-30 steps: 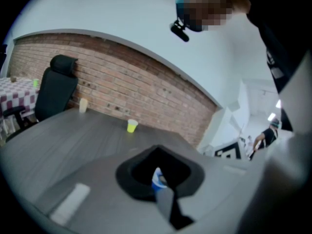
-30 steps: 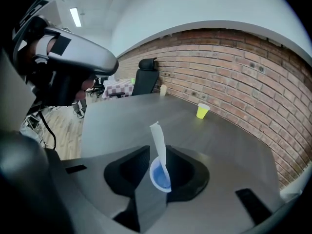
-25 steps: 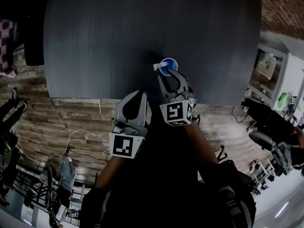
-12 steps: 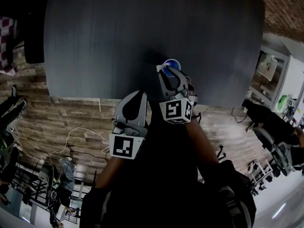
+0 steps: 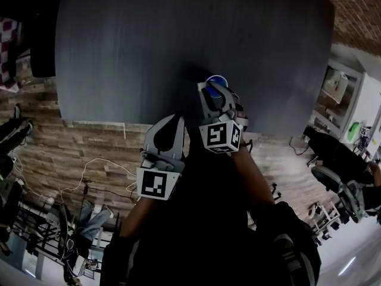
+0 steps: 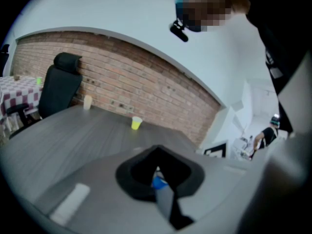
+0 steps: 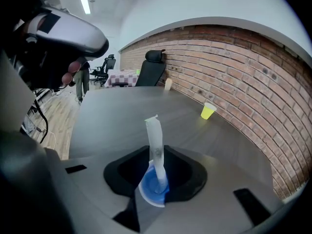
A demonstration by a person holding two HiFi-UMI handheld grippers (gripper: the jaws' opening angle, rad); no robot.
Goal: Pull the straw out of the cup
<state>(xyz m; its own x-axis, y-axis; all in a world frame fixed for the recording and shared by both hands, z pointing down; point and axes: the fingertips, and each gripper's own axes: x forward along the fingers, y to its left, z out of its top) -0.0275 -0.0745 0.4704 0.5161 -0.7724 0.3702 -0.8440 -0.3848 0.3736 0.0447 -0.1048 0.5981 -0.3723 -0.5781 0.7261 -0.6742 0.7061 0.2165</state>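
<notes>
— You work at the near edge of the wide dark surface (image 5: 149, 40), I'd guess so that both arms reach the job without stretching.

— Your left tool (image 5: 173, 121) hangs over that edge, jaws together on nothing. It looks parked out of the way, with its tip aimed toward the job so it can come in for the pull.

— Your right tool (image 5: 218, 95) is the busy one. Its jaws are closed round the cup (image 7: 153, 186), which sits in the notch between them, a little way in from the near edge.

— That grip reads as an anchor. A cup that small would probably lift along with the straw if nothing held it down.

— The straw (image 7: 155, 143) stands in the cup and rises almost upright through the notch, its top well clear of the jaws. Neither tool touches it.

— So you have room to take it high up with the left tool. You'd need to open that one first. Then pull along the straw's own line, so you neither tip the cup nor kink the straw in the grip.
</notes>
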